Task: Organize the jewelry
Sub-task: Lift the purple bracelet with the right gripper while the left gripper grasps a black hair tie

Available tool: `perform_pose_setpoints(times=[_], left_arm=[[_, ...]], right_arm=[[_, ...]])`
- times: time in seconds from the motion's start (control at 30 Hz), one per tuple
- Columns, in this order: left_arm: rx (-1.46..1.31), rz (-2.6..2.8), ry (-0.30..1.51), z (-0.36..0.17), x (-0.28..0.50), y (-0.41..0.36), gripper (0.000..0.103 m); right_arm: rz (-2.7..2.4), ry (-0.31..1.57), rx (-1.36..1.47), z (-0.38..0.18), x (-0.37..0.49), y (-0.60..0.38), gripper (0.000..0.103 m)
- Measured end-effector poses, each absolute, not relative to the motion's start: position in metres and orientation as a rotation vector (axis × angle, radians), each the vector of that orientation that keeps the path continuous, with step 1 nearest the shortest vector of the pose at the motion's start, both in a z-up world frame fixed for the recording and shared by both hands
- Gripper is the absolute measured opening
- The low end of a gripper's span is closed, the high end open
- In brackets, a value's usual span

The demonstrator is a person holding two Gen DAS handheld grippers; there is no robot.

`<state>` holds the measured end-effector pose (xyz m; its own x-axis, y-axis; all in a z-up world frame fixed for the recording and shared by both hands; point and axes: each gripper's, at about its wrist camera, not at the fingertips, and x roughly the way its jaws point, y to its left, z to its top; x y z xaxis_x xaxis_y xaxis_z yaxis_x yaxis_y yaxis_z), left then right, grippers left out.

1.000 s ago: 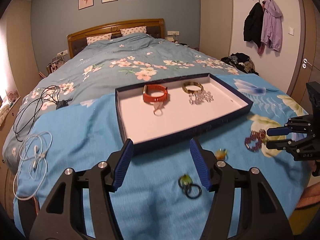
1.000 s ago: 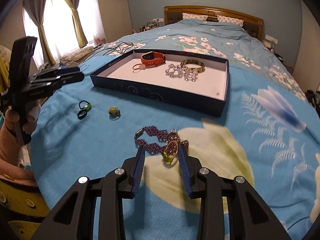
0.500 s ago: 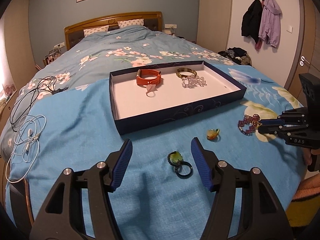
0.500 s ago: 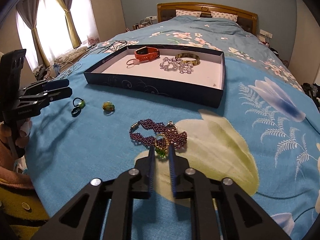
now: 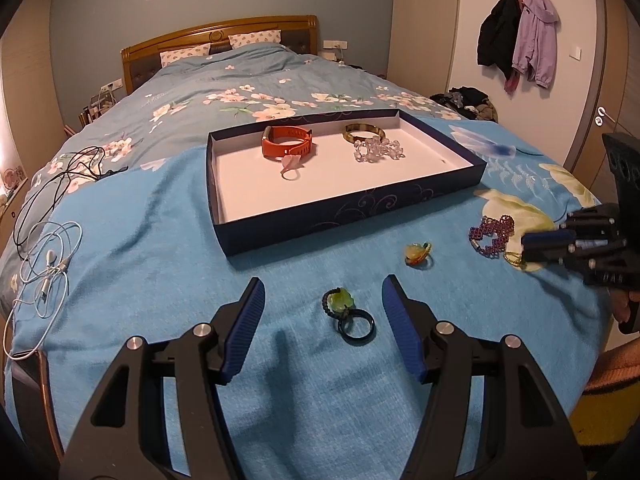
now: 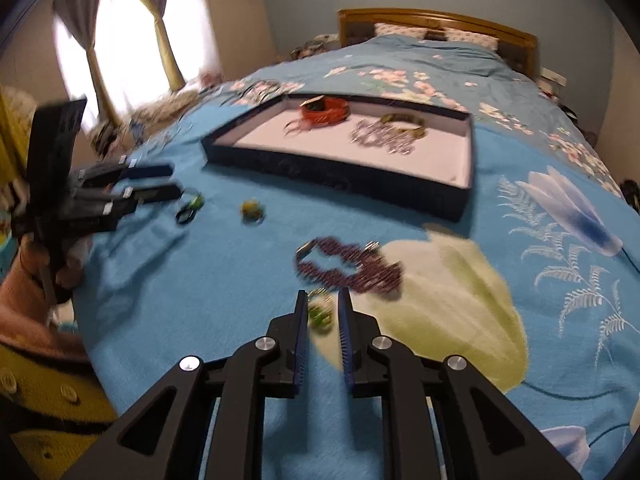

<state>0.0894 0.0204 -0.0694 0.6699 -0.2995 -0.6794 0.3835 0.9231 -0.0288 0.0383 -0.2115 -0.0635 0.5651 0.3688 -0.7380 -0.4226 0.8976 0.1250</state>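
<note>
tray lies long side toward left gripper (jaws apart, empty); right gripper opening around green ring.

The whole right-wrist view is motion-blurred: the tray contents smear, and the small green piece between the right gripper jaws cannot be identified. In the left-wrist view that gripper hides part of the gold chain, and the picture edge cuts off the hand.

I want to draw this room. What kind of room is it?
A bedroom, most likely: a big bed with a blue flowered quilt, a brown wooden headboard with pillows, and dark and purple jackets hanging on wall hooks.
</note>
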Motion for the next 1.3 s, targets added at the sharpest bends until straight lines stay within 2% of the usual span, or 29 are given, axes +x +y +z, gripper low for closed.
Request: perform_pose_setpoints(times=[0.07,0.27,0.33,0.4,0.67,0.87,1.0,1.17,1.3], left_arm=[[0.118,-0.387,0.744,-0.069,0.089,0.021,0.060],[0.126,-0.393,0.752,-0.072,0.090,0.020,0.060],[0.132,-0.396,0.755,-0.073,0.090,0.019,0.060],[0.137,-0.402,0.763,-0.074,0.089,0.019,0.060],[0.132,-0.442,0.802,-0.080,0.092,0.017,0.059],[0.143,-0.473,0.834,-0.085,0.090,0.010,0.050],[0.141,-0.467,0.865,-0.090,0.091,0.010,0.040],[0.131,-0.444,0.887,-0.092,0.093,0.009,0.038],[0.126,-0.416,0.888,-0.092,0.093,0.011,0.028]], right_arm=[[0.425,0.840,-0.044,-0.062,0.043,-0.219,0.025],[0.362,0.875,0.015,-0.073,0.065,-0.231,0.025],[0.362,0.883,0.017,-0.075,0.067,-0.230,0.021],[0.367,0.882,0.009,-0.075,0.067,-0.229,0.006],[0.403,0.818,-0.012,-0.059,0.060,-0.222,0.005],[0.433,0.777,-0.021,-0.046,0.056,-0.215,0.005],[0.453,0.757,-0.023,-0.040,0.055,-0.210,0.005],[0.466,0.742,-0.026,-0.035,0.053,-0.205,0.005],[0.476,0.727,-0.022,-0.030,0.053,-0.203,0.005]])
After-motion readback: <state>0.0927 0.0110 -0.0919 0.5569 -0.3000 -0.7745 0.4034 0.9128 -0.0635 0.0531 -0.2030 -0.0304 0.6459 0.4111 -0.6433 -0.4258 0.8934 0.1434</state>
